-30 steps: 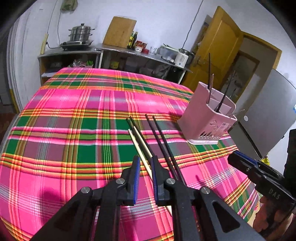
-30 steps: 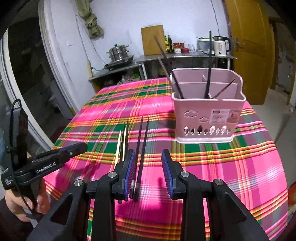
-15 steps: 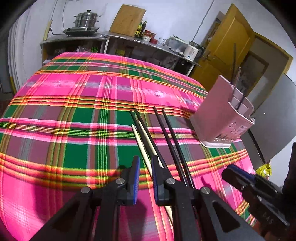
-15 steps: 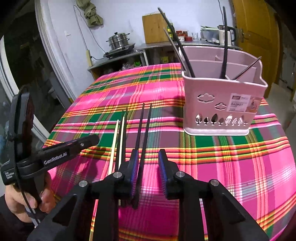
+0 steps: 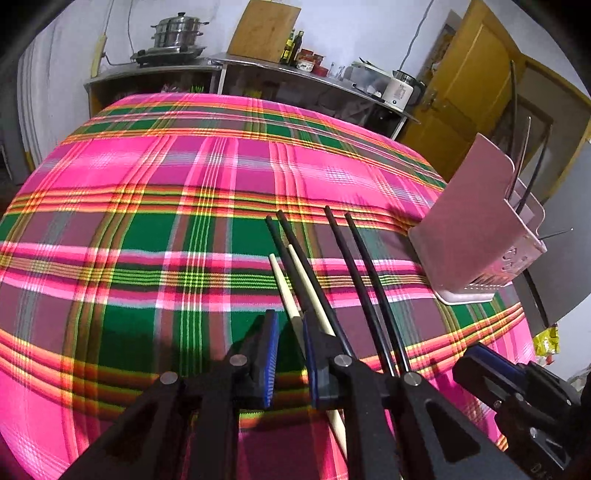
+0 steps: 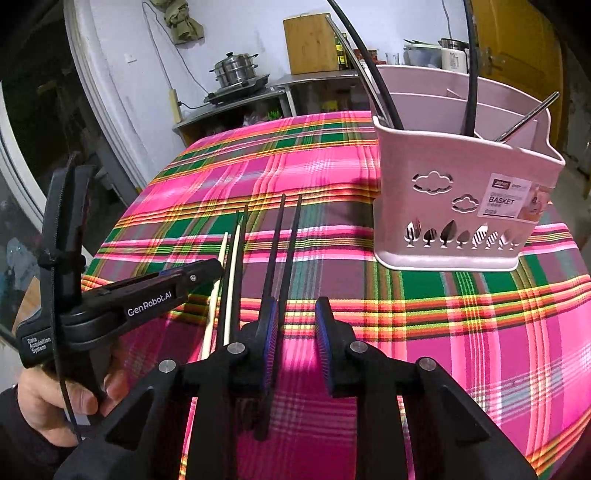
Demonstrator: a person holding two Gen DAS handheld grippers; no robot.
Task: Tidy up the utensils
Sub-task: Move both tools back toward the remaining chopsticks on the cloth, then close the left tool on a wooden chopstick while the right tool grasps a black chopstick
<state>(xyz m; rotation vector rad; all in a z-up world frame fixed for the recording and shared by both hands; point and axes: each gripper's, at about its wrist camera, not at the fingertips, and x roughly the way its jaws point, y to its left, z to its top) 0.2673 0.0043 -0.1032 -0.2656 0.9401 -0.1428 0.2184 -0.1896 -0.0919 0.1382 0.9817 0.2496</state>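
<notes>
Several chopsticks lie side by side on the plaid tablecloth: a cream pair (image 5: pixel 282 284) (image 6: pixel 233 258), a black pair crossing it (image 5: pixel 295 258), and another black pair (image 5: pixel 364 280) (image 6: pixel 282 251) to the right. A pink utensil basket (image 5: pixel 469 229) (image 6: pixel 454 206) holds several upright utensils. My left gripper (image 5: pixel 290 350) is open, low over the near end of the cream pair. My right gripper (image 6: pixel 295 332) is open, with the right black pair running beside its left finger.
The left gripper also shows in the right wrist view (image 6: pixel 147 295), held in a hand. A counter (image 5: pixel 229 66) with a steel pot (image 5: pixel 177 31) and a cutting board (image 5: pixel 264 29) stands behind the table. A yellow door (image 5: pixel 465 107) is at the right.
Both grippers have moved forward and lower toward the chopsticks. The right gripper's jaws have narrowed a little. The basket looms closer in the right wrist view.
</notes>
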